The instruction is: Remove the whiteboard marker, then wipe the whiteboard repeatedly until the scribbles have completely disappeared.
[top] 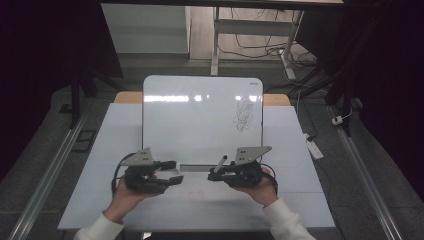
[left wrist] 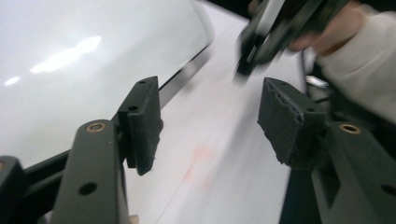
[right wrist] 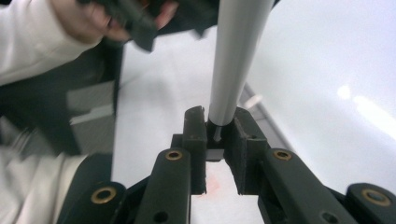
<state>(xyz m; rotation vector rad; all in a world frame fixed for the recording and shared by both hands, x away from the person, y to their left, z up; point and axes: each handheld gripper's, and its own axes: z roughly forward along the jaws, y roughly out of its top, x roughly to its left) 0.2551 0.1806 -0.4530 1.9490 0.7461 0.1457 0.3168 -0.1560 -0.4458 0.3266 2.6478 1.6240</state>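
Now, from the high view, your two hands come in from the bottom edge and hold the grippers low over the white table cover (top: 300, 150), just in front of the near edge of the whiteboard (top: 200, 120). The whiteboard lies flat on the table, and a dark scribble (top: 244, 113) sits toward its right side. Your left gripper (top: 176, 172) points to the right with its jaws apart. Your right gripper (top: 214, 175) points to the left, and a marker (top: 220, 163) sticks up and away from its tip toward the board's edge. The two gripper tips are near each other but apart.

Along your left gripper (left wrist: 210, 116) in its own view, the jaws stand wide apart with nothing between them. Under them runs the white cover with a faint reddish mark (left wrist: 198, 161), and the whiteboard (left wrist: 70, 60) lies to the left. Your other hand and its gripper show blurred at the top right.

Along your right gripper (right wrist: 218, 135) in its own view, the jaws are clamped on the end of the grey marker (right wrist: 236, 56), which rises straight up the picture. The whiteboard (right wrist: 336, 84) lies to the right, and your left hand (right wrist: 88, 21) shows blurred at the top left.
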